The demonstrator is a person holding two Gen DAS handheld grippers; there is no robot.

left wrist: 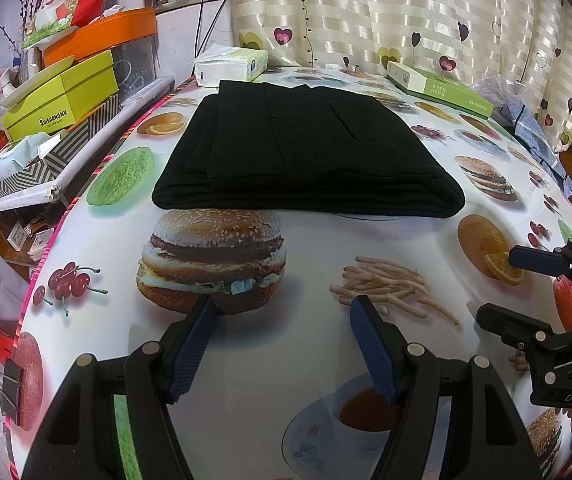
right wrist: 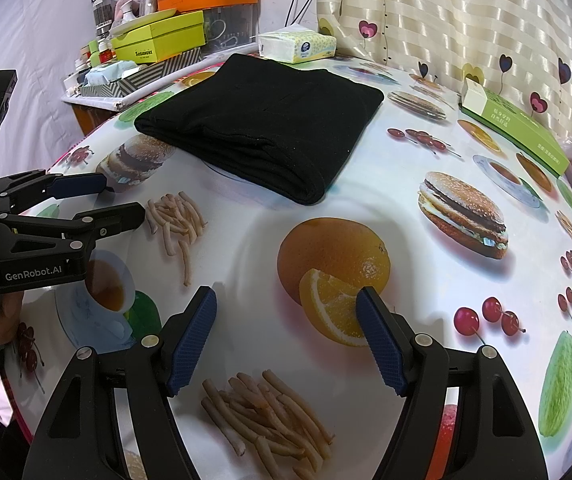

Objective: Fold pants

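folded black pants (left wrist: 306,152) on tablecloth (left wrist: 306,248), left gripper (left wrist: 283,308) open — empty

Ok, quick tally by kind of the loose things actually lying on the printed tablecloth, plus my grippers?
Folded black pants: 1
Tissue pack: 1
Green-and-white box: 1
Clear plastic bag: 1
Blue cloth: 1
Grippers, both open and empty: 2, left gripper, right gripper
Total: 7

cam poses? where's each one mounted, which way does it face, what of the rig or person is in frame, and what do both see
Left wrist: on the left gripper, facing across the table at the folded black pants; own jaws open, right gripper at right edge.
Right wrist: on the right gripper, facing the same way; own jaws open, left gripper and a hand at left.
Shared: pants, tissue pack, green box, curtain.
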